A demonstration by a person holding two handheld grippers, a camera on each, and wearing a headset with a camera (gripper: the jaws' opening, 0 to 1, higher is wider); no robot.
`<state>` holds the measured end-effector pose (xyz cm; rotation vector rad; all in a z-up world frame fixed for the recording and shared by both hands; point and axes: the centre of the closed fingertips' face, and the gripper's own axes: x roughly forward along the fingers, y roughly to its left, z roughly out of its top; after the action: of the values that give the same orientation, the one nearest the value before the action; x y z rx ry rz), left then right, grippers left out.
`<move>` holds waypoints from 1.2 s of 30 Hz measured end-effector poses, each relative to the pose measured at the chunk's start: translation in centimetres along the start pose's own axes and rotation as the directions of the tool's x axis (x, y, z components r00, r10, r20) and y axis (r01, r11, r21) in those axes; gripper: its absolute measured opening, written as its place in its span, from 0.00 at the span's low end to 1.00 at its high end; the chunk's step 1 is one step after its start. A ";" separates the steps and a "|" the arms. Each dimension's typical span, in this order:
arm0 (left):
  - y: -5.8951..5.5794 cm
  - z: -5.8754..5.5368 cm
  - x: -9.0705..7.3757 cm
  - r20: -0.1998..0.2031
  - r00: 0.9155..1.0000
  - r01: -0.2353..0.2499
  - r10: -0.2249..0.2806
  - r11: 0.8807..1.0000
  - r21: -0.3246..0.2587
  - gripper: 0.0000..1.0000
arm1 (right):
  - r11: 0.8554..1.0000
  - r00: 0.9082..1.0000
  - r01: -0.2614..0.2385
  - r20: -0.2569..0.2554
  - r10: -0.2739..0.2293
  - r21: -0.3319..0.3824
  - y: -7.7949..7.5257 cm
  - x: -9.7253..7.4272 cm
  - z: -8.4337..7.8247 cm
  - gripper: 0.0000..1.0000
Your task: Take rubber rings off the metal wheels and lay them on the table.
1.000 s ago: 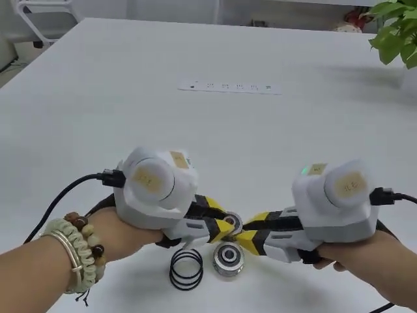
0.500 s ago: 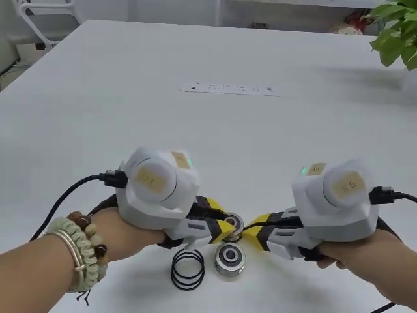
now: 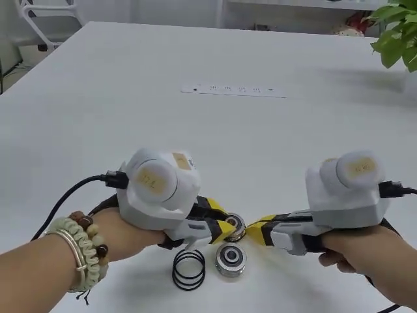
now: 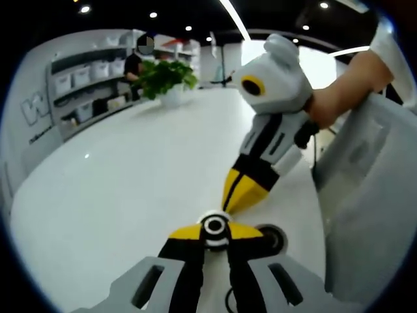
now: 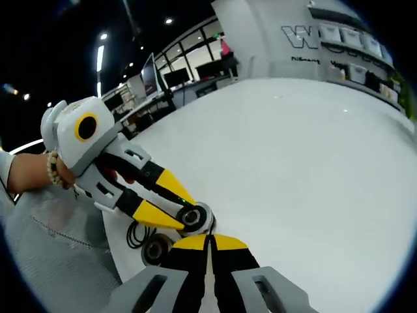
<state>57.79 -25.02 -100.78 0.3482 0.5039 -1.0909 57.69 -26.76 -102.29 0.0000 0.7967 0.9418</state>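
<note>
Metal wheel [image 3: 233, 225] stays pinched in the left tongs [image 3: 226, 229] just over the table [image 3: 195, 143]; right tongs [image 3: 256, 229], closed, have backed off it, can't tell if a ring came away, loose rings [image 3: 189, 268] lie below.

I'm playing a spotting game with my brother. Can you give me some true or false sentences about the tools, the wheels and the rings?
1. The left tool grips a metal wheel in its jaws. True.
2. The black rubber rings hang on the right tool. False: they lie on the table, next to a second wheel.
3. The right tool's jaws are wide open. False: they are closed together.
4. A green plant shows at the far right of the table. True.
</note>
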 end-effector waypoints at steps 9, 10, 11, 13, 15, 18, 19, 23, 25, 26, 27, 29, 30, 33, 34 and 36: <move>-0.1 0.0 -0.1 0.003 1.000 -0.002 0.002 1.000 -0.001 0.14 | 0.986 0.998 -0.033 0.060 0.024 0.163 0.4 -0.3 1.0 0.00; -0.1 0.0 -0.1 0.003 1.000 -0.003 0.003 1.000 0.002 0.14 | 0.987 0.998 -0.032 0.057 0.023 0.160 0.5 -0.2 1.1 0.00; -0.1 0.0 -0.1 0.003 1.000 -0.004 0.004 1.000 0.005 0.14 | 0.988 0.999 -0.026 0.052 0.018 0.155 0.6 -0.2 1.1 0.00; 0.0 0.0 -0.1 0.006 1.000 -0.005 0.005 1.000 0.007 0.14 | 0.988 0.999 -0.022 0.050 0.015 0.155 0.6 -0.2 1.1 0.00; -0.1 0.0 -0.1 0.008 1.000 -0.008 0.008 1.000 0.003 0.13 | 0.987 0.999 -0.022 0.050 0.015 0.158 0.7 -0.2 1.3 0.00; -0.1 0.0 0.0 0.007 1.000 -0.011 0.011 1.000 0.012 0.13 | 0.992 0.999 -0.015 0.043 0.009 0.129 0.9 -0.1 1.3 0.00; -0.1 0.0 0.0 0.007 1.000 -0.012 0.012 1.000 0.011 0.13 | 0.991 0.999 -0.013 0.043 0.007 0.134 0.8 -0.1 1.3 0.00; 0.0 0.0 -0.1 0.009 1.000 -0.009 0.009 1.000 0.009 0.13 | 0.988 0.999 -0.017 0.045 0.010 0.155 0.9 -0.1 1.4 0.00; 0.0 0.0 -0.1 0.010 1.000 -0.009 0.009 1.000 0.010 0.13 | 0.988 0.999 -0.017 0.045 0.010 0.154 1.1 0.0 1.5 0.00; 0.0 0.0 0.0 0.010 1.000 -0.009 0.009 1.000 0.011 0.13 | 0.988 0.999 -0.017 0.045 0.010 0.154 1.1 0.0 1.5 0.00; 0.0 0.0 0.0 0.011 1.000 -0.009 0.009 1.000 0.011 0.13 | 0.988 0.999 -0.018 0.046 0.011 0.154 1.1 0.0 1.5 0.00; 0.0 0.0 -0.1 0.013 1.000 -0.009 0.009 1.000 0.010 0.13 | 0.988 0.999 -0.019 0.047 0.012 0.154 1.2 0.0 1.6 0.00; 0.0 0.0 -0.1 0.014 1.000 -0.010 0.009 1.000 0.009 0.13 | 0.988 0.999 -0.021 0.048 0.014 0.153 1.2 0.0 1.6 0.00; 0.0 0.0 -0.1 0.016 1.000 -0.010 0.010 1.000 0.009 0.13 | 0.987 0.999 -0.028 0.051 0.020 0.156 1.3 0.0 1.7 0.00; 0.0 0.0 -0.1 0.016 1.000 -0.010 0.009 1.000 0.009 0.13 | 0.987 0.998 -0.029 0.051 0.021 0.155 1.4 0.0 1.7 0.00; 0.0 0.0 0.0 0.017 1.000 -0.010 0.010 1.000 0.009 0.13 | 0.986 0.998 -0.039 0.057 0.030 0.163 1.6 0.0 1.8 0.00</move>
<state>57.75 -25.01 -100.73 0.3494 0.4820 -1.0862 57.63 -25.17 -100.49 0.1823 0.8242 0.9034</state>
